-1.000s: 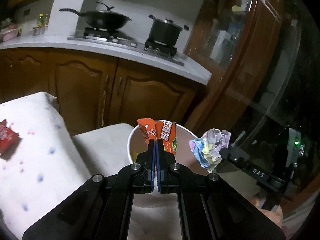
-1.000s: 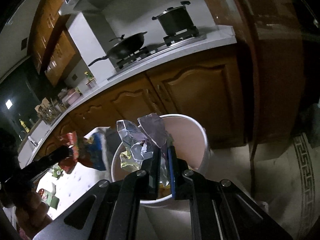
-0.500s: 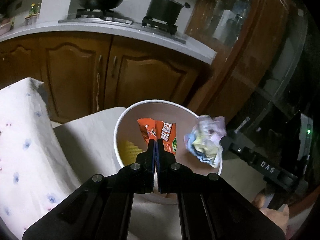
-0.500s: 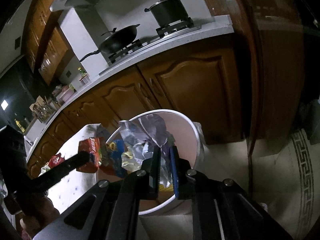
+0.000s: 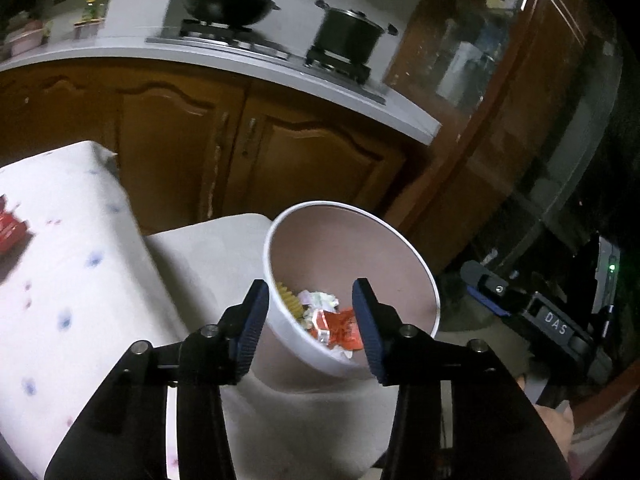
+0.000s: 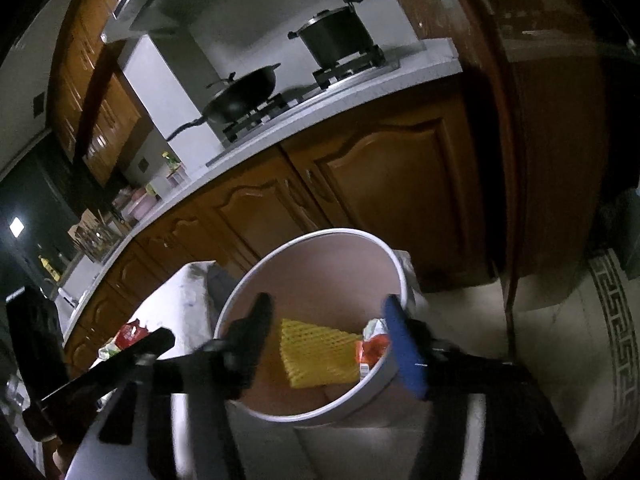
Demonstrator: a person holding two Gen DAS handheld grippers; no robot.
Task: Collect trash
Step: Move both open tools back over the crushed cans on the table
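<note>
We see both grippers hovering over a white bin (image 5: 400, 240). The left gripper (image 5: 308, 316) has its jaws spread apart, holding nothing, and so does the right gripper (image 6: 332, 344). Inside the bin lie an orange wrapper (image 5: 340, 326), crumpled paper (image 5: 320, 300) and yellow foam netting (image 6: 316, 356). A red packet (image 5: 10, 228) lies on the cloth-covered counter (image 5: 72, 280) at nine o'clock.

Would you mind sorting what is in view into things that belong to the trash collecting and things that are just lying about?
Belongs to the job:
- white bin
- orange wrapper in it
- crumpled paper in it
- yellow foam net in it
- red wrapper on the tablecloth
- left gripper, open
- right gripper, open

Just lying about:
- wok
- pot
</note>
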